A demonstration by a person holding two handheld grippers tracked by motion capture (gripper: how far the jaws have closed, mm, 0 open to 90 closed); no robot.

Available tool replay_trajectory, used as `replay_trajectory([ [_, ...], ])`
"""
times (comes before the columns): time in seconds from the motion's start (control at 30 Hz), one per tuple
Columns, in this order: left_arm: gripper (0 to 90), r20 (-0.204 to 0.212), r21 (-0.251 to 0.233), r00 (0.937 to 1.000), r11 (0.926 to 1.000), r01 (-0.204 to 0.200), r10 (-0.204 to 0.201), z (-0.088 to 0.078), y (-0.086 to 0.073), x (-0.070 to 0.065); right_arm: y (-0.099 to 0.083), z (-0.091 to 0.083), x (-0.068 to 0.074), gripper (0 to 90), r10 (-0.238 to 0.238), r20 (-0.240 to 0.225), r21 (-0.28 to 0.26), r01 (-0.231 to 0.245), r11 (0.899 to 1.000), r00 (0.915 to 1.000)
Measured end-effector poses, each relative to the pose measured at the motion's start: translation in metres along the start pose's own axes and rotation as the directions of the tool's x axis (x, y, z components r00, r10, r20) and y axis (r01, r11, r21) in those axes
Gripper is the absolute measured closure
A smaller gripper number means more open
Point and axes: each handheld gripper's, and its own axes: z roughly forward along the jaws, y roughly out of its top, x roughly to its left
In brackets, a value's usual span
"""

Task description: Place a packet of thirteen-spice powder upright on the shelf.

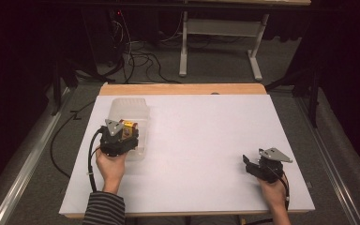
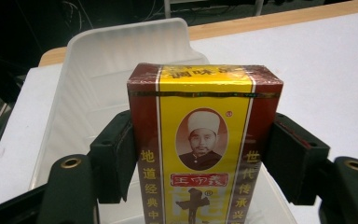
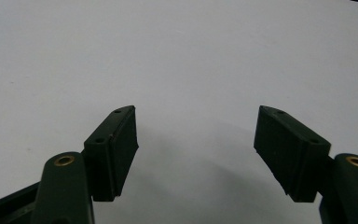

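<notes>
The bottom of the red and yellow printed cardboard box is cut off by the lower edge of the left gripper view, so whether it rests on the floor of the translucent white plastic tray or hangs above it cannot be told. In the high view the box is mostly covered by the left gripper and its grey three-cornered plate; just a small yellow and red patch shows. The near end of the tray is also hidden under that gripper. The room beyond the white table top is dark, and the tangle of cables on the floor there is hard to make out.

The left gripper pinches the box between its two black jaws, one pad against each narrow side, with the box upright and its printed face toward the camera. The box sits over the near half of the tray, at the left part of the table. The left hand grasps the gripper from behind, its forearm in a striped sleeve coming up from the bottom edge.

The right gripper lies low at the right part of the table, well apart from the tray, held by the right hand, jaws pointing leftward. In the right gripper view its jaws are spread wide over bare white table, nothing between them.
</notes>
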Motion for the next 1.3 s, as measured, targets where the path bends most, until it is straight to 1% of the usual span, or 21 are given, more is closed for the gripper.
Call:
replay_trajectory([
  [0.4, 32.5, -0.009, 0.012, 0.9999, 0.9999, 0.007, -0.007, 0.0, -0.011, 0.002, 0.0, 0.0, 0.0, 30.6, 0.002, 0.0, 0.0, -0.002, 1.0, 1.0],
  [0.57, 32.3, -0.01, 0.0, 0.9997, 0.9998, 0.02, -0.02, -0.002, -0.015, 0.004, 0.0, 0.0, 0.0, 30.6, -0.001, 0.0, 0.0, 0.001, 1.0, 1.0],
  [0.7, 32.2, -0.009, 0.002, 0.9999, 1.0, 0.01, -0.01, -0.005, -0.015, 0.003, 0.0, 0.0, 0.0, 30.6, 0.0, 0.001, 0.0, 0.0, 1.0, 1.0],
  [0.8, 31.8, -0.021, -0.003, 0.9998, 1.0, -0.004, 0.004, -0.008, -0.016, 0.001, 0.0, 0.0, 0.0, 30.6, 0.001, 0.001, 0.0, -0.001, 1.0, 1.0],
  [0.9, 31.4, -0.022, -0.01, 0.9997, 1.0, -0.002, 0.001, -0.011, -0.017, 0.001, 0.0, 0.0, 0.0, 30.6, 0.0, 0.0, -0.001, 0.0, 1.0, 1.0],
  [1.03, 30.0, -0.021, 0.0, 0.9998, 1.0, 0.0, 0.0, -0.012, -0.019, 0.002, 0.0, 0.0, 0.0, 30.6, 0.0, 0.0, -0.001, 0.0, 1.0, 1.0],
  [1.3, 27.4, -0.007, -0.004, 0.9999, 1.0, 0.008, -0.008, -0.015, -0.02, 0.004, 0.0, 0.0, 0.0, 30.6, -0.002, 0.001, -0.001, 0.002, 1.0, 1.0],
])
